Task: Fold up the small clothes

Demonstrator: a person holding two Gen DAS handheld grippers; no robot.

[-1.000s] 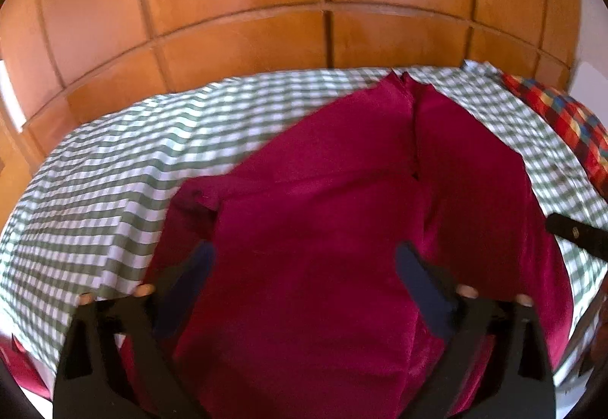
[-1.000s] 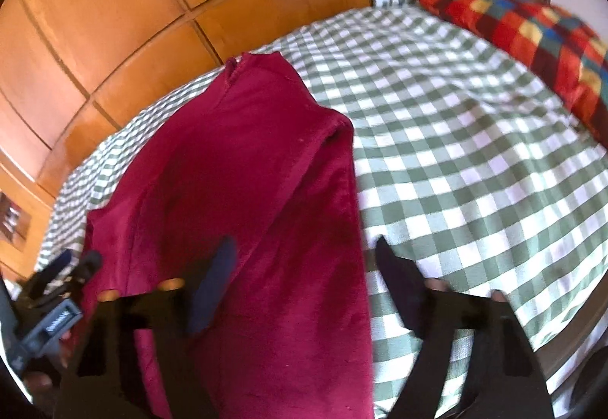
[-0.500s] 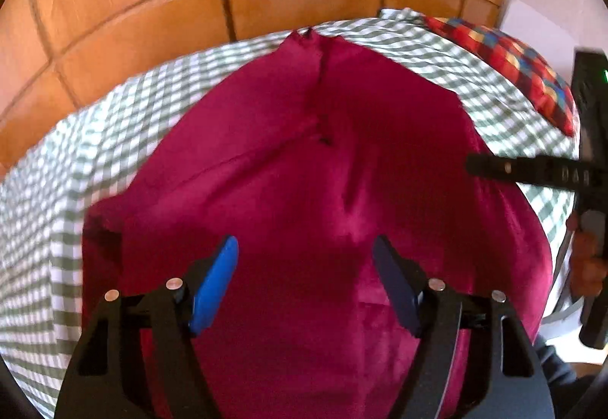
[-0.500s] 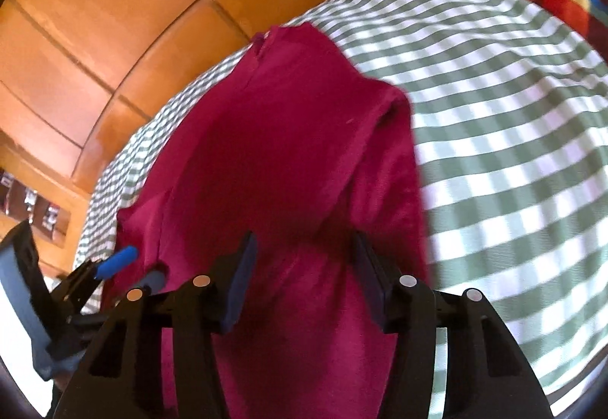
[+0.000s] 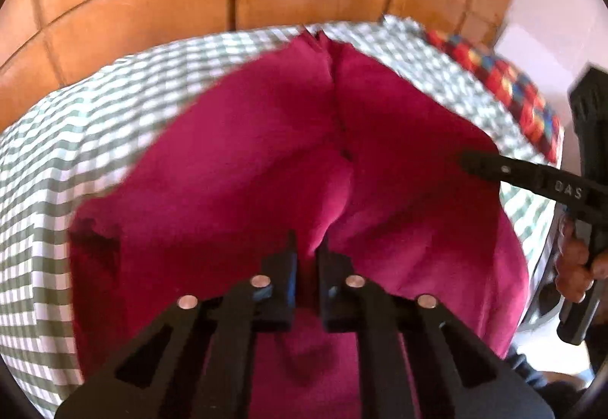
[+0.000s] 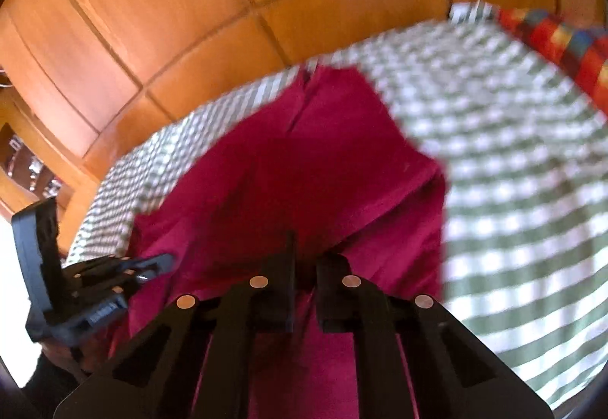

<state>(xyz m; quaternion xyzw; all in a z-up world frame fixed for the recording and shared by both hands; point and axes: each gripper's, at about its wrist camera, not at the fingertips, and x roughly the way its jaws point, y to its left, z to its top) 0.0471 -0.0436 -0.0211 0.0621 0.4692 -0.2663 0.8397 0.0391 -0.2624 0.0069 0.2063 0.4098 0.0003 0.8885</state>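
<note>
A dark red garment (image 5: 243, 168) lies spread on the green-and-white checked bedcover (image 5: 76, 130), its far end toward the wooden wall. My left gripper (image 5: 307, 248) is shut on a raised pinch of the red cloth at the near edge. In the right wrist view the same red garment (image 6: 304, 168) fills the middle, and my right gripper (image 6: 306, 257) is shut on the cloth near its near hem. The right gripper (image 5: 490, 166) also shows at the right of the left wrist view, held by a hand (image 5: 573, 267). The left gripper (image 6: 152, 263) shows at the lower left of the right wrist view.
An orange wooden panelled wall (image 5: 266, 1) stands behind the bed. A multicoloured checked pillow (image 5: 509, 92) lies at the far right of the bed, the pillow (image 6: 562, 39) again at the upper right of the right wrist view. Checked bedcover (image 6: 513, 191) stretches right of the garment.
Both grippers went from wide open to shut, each pinching the near edge of the red garment. The cloth now bunches up between the left fingers. Both views have shifted and blurred.
</note>
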